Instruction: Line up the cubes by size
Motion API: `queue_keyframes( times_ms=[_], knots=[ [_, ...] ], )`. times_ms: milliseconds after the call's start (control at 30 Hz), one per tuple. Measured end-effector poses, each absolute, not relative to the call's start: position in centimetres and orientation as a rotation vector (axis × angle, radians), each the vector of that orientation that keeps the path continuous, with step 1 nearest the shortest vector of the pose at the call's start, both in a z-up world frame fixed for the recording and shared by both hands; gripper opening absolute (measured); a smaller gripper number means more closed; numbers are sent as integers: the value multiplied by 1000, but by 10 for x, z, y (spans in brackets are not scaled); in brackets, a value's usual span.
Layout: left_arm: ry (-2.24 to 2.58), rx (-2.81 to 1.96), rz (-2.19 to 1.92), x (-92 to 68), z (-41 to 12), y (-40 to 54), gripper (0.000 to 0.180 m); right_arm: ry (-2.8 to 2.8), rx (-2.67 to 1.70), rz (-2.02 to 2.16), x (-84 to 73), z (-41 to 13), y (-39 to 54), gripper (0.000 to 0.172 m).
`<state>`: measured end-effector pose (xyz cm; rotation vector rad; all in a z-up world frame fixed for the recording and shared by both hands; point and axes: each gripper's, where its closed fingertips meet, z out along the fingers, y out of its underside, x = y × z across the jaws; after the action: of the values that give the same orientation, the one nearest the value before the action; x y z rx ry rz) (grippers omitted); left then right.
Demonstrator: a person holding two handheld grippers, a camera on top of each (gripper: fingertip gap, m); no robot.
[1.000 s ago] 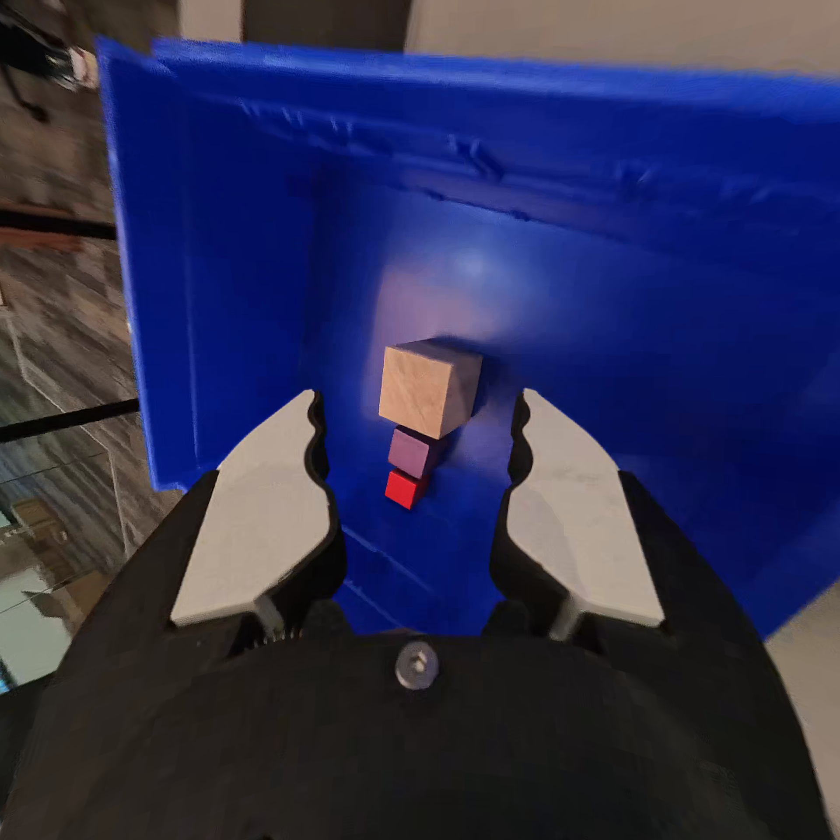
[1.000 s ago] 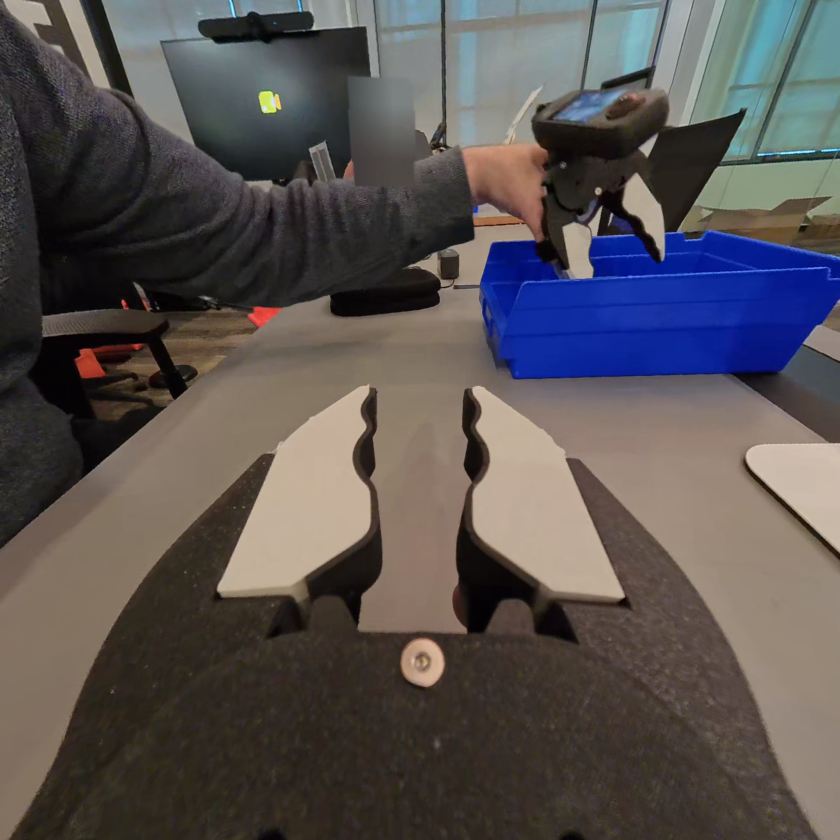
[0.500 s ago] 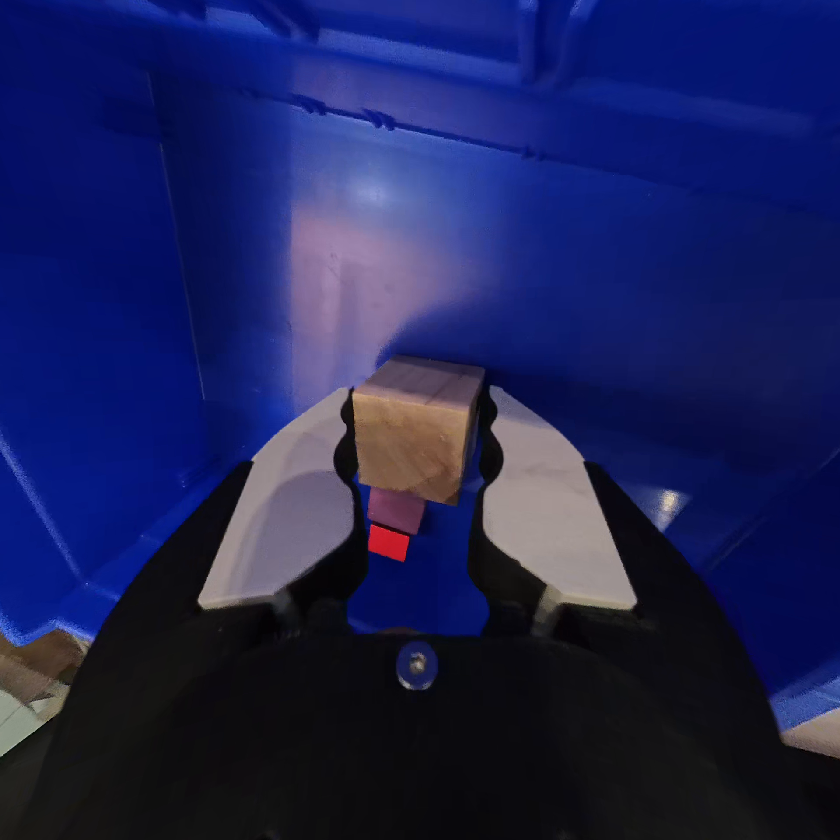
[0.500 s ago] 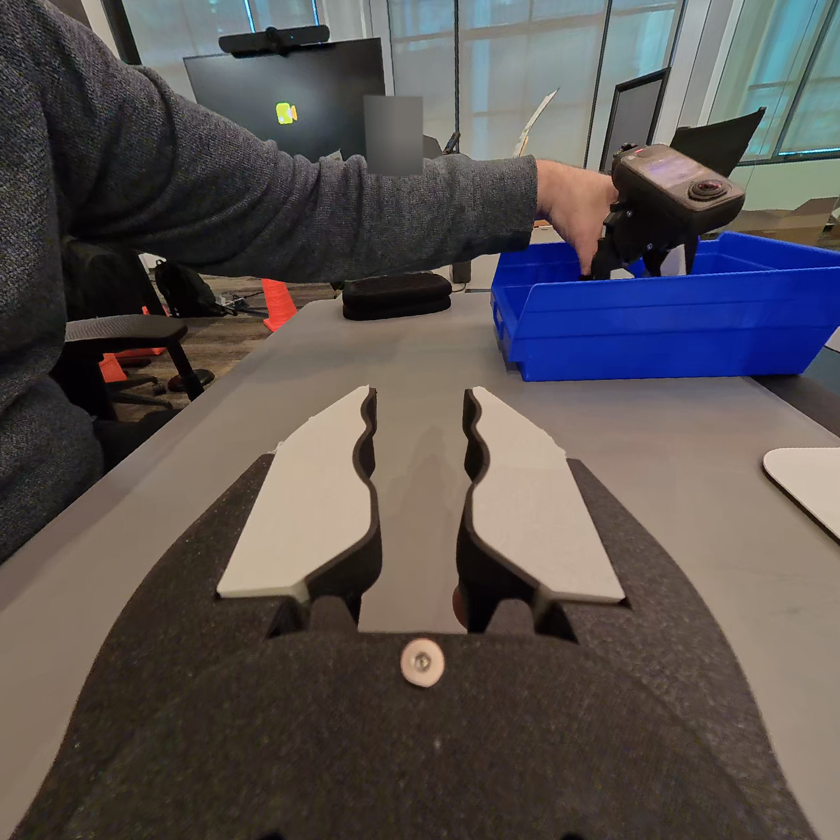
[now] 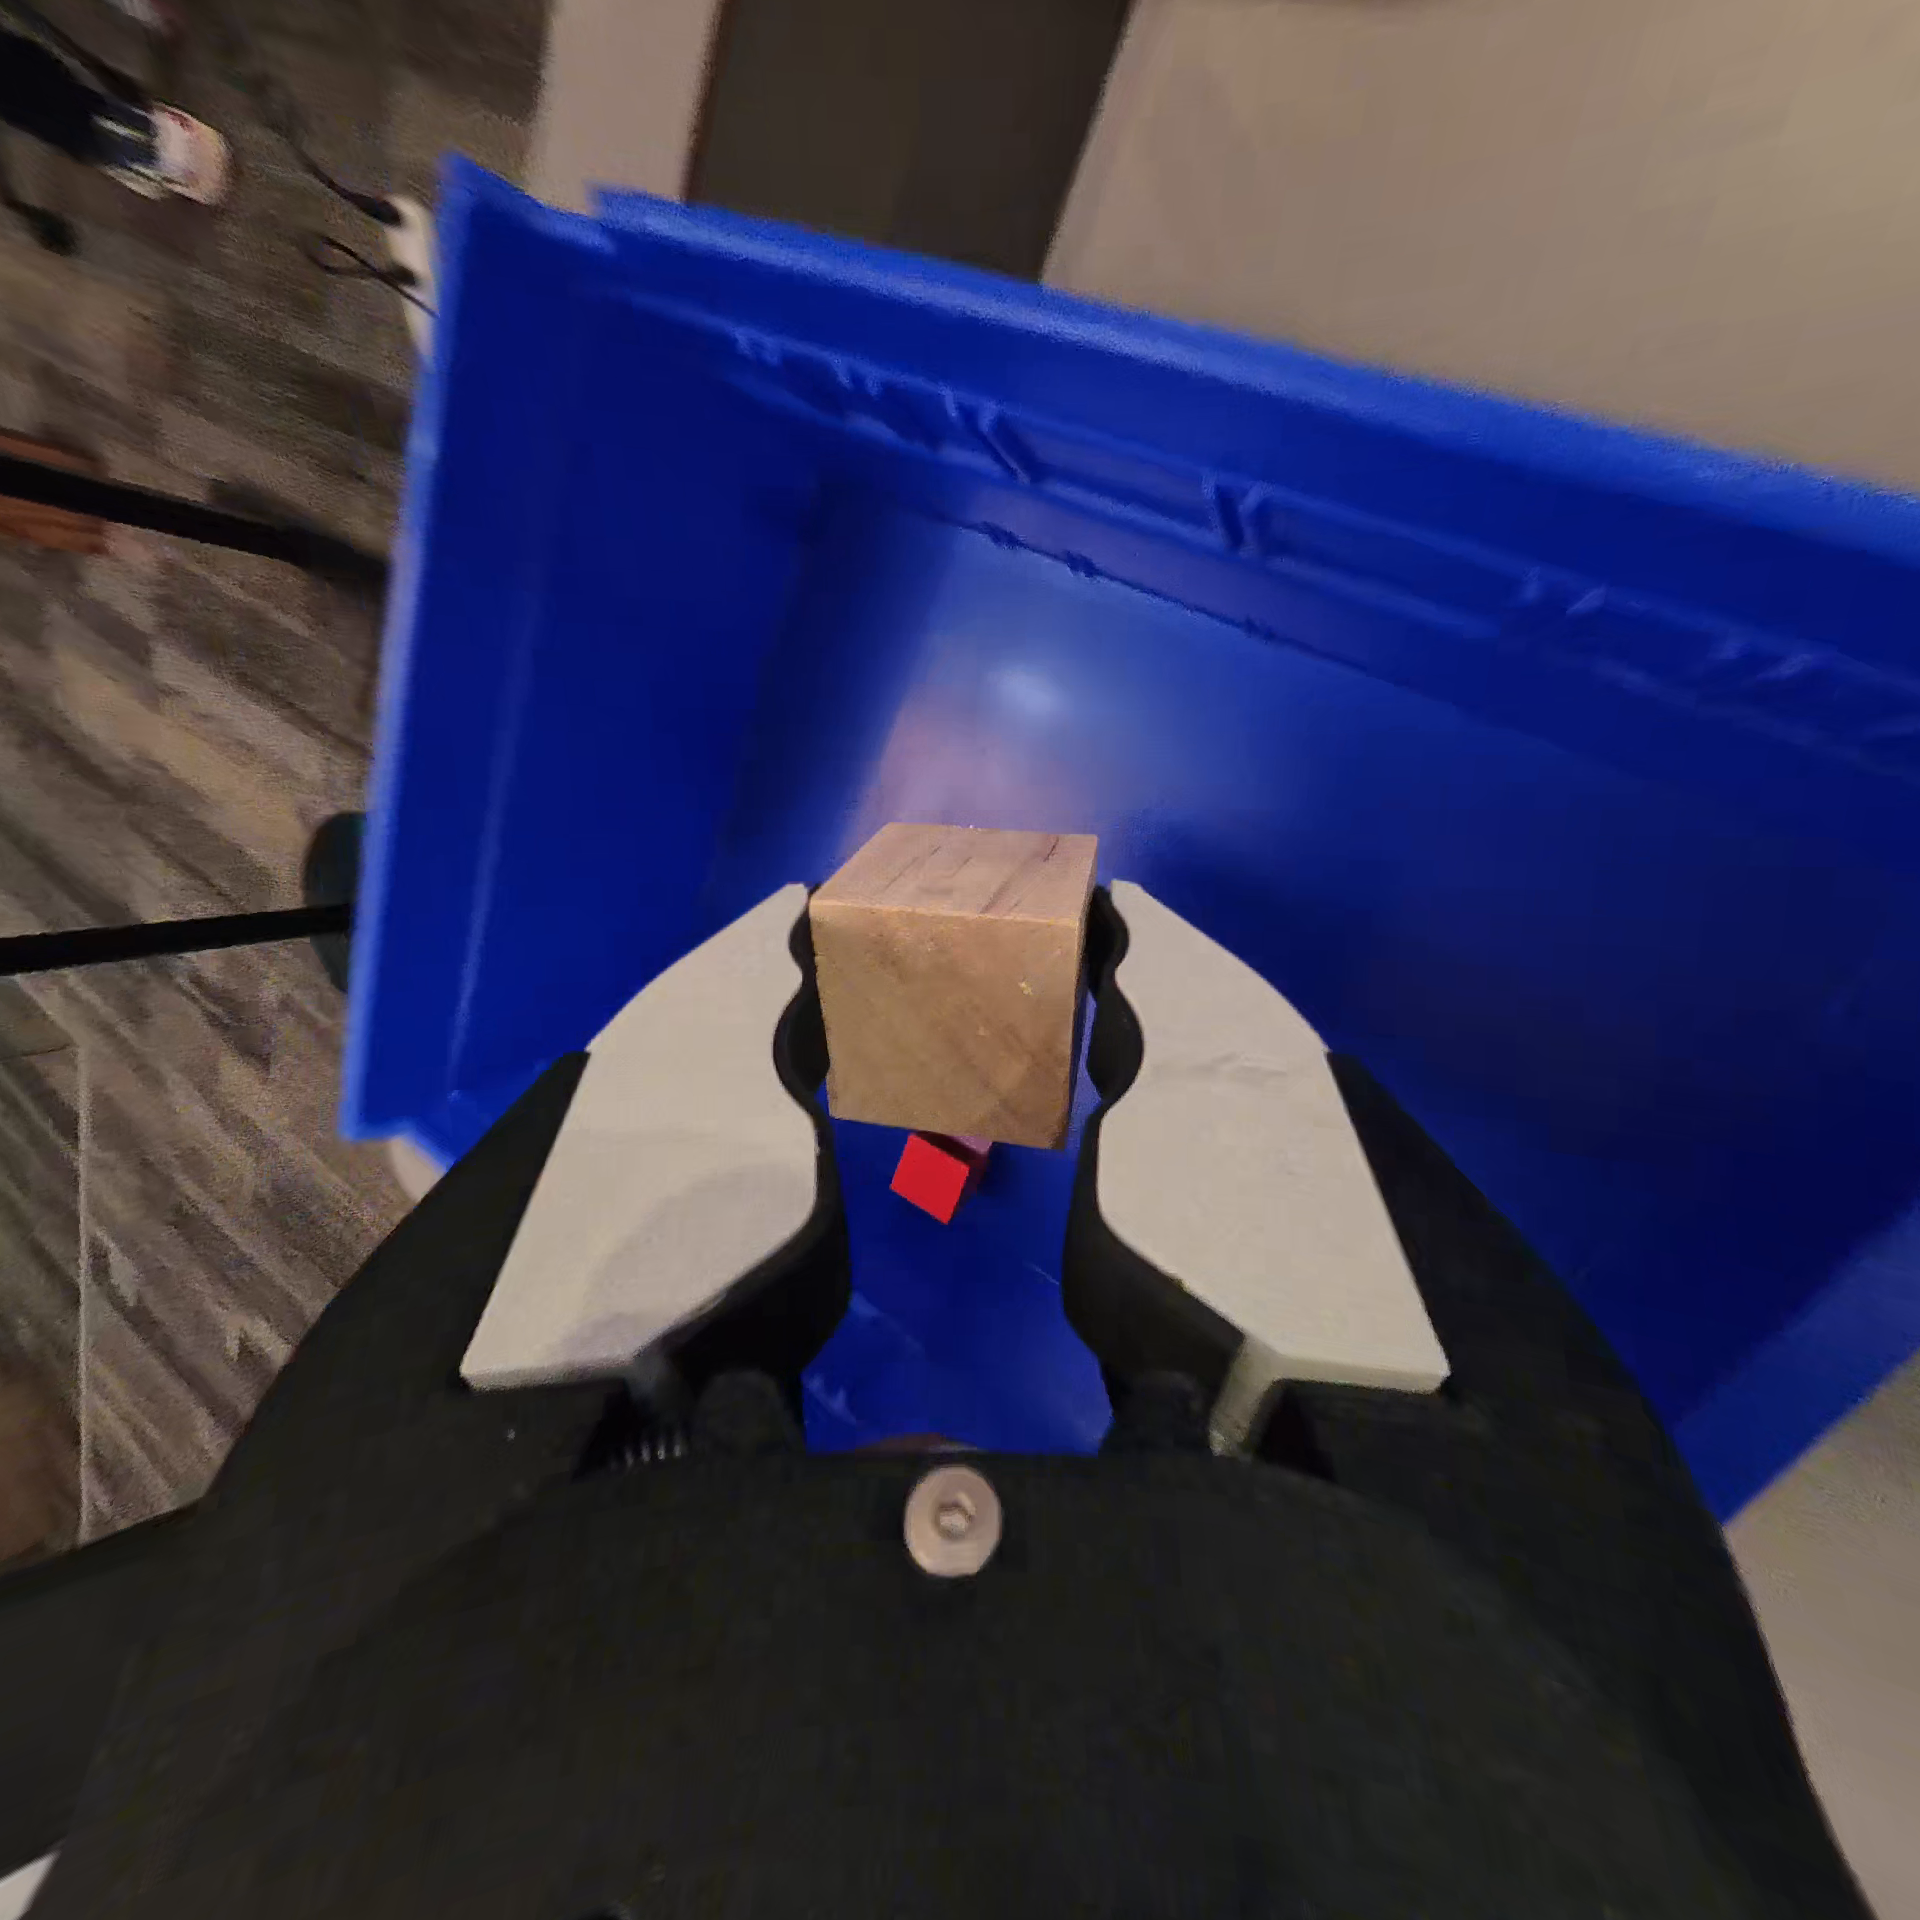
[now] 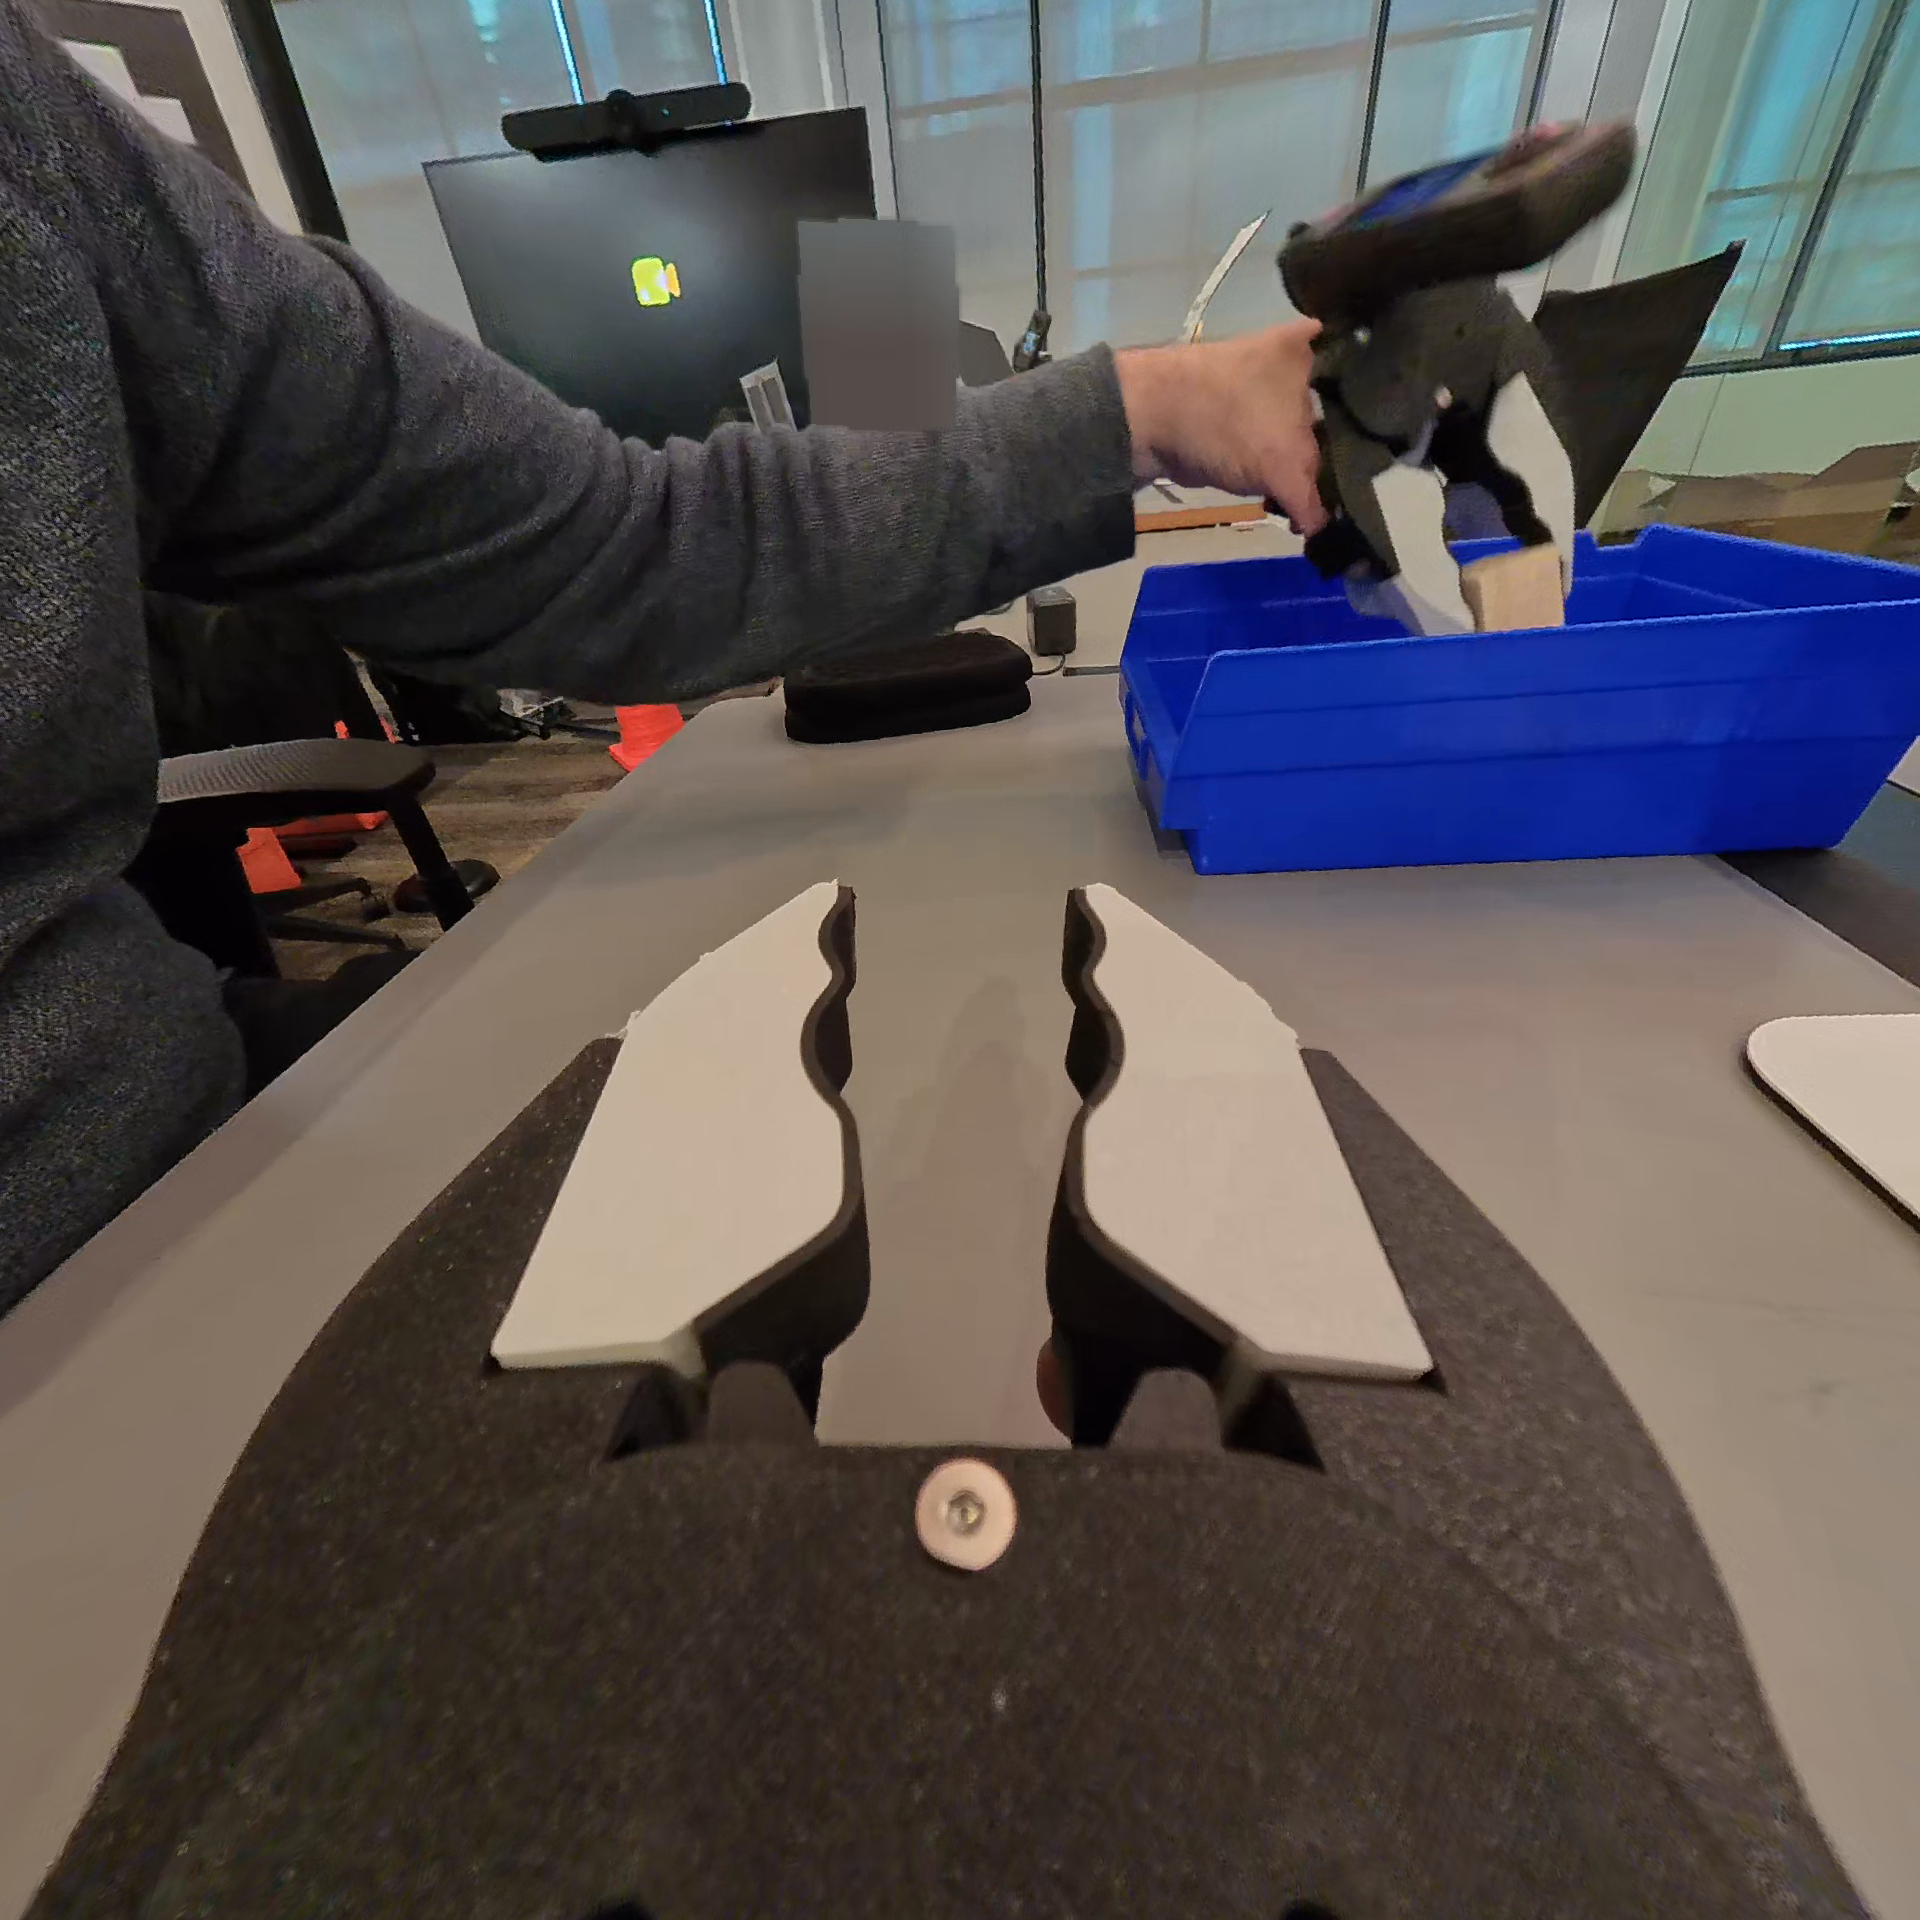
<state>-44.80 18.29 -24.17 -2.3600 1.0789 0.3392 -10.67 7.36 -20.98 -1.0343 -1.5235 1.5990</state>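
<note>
Nearest on the grey table [image 6: 1351,1039], well short of the blue bin [image 6: 1507,748]: right gripper [image 6: 961,904], fingers parted with only bare tabletop showing between them, nothing held.

Right of that gripper, at the table's edge: pale flat mat [image 6: 1849,1101], corner only in view.

Left of the bin, farther back on the table: black padded case [image 6: 904,686].

Above the bin: left gripper [image 5: 951,909], carried by a hand [image 6: 1226,426] in a grey sleeve [image 6: 623,499]; both pads pressed on the sides of the large wooden cube [image 5: 951,997], which hangs clear of the bin floor, at about rim height.

On the bin floor, below the wooden cube: small red cube [image 5: 932,1174]; touching it, a purple cube [image 5: 977,1145], mostly hidden.

Beyond the bin: dark monitor [image 6: 644,270], windows [image 6: 1195,125].
</note>
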Motion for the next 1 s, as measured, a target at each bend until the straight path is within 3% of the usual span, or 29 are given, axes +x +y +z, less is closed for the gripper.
queue_keyframes(
  times_ms=[233, 400, 700, 1000],
  knots=[
    [906, -2007, 378, -408, -150, 149, 47, -1534, -1038, 1582, -108, -211, 73, 41],
    [924, -1779, 302, -331, -114, 134, 47, -1490, -1060, 1602, -108, -209, 79, 42],
    [1147, -1447, 101, -163, -102, 132, 47, -1223, -1145, 1778, -96, -193, 112, 51],
    [1272, -1341, -60, -85, -132, 132, 46, -1011, -1153, 1981, -86, -180, 130, 59]
  ],
)
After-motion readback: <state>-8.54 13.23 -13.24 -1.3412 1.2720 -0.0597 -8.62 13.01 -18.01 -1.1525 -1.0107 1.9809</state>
